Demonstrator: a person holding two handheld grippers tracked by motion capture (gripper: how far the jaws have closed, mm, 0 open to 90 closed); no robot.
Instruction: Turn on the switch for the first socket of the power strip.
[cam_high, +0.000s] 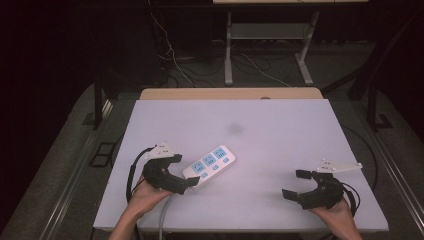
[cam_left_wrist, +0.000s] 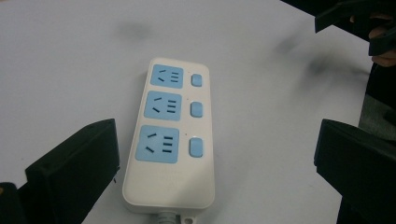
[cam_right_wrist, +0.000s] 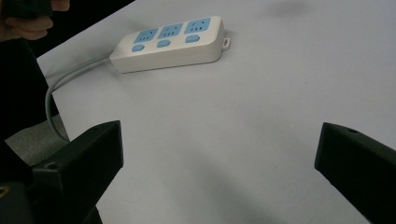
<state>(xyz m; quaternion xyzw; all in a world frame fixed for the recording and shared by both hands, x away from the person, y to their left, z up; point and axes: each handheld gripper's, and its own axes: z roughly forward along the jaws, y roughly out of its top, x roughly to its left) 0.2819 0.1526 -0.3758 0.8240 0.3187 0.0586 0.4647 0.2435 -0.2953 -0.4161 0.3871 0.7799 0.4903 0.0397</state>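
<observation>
Power strip (cam_high: 209, 162) lies flat on the white counter (cam_high: 280, 130), left of centre, cord (cam_right_wrist: 60, 81) trailing off the near edge. Left gripper (cam_high: 186, 172) sits at the strip's cord end, jaws spread wide either side of it, holding nothing. To grasp well: centre the jaws across the strip's width, lower until level with its side walls, then close squarely, clear of the cord. Right gripper (cam_high: 297, 184) rests well apart at the right, jaws wide, empty.
</observation>
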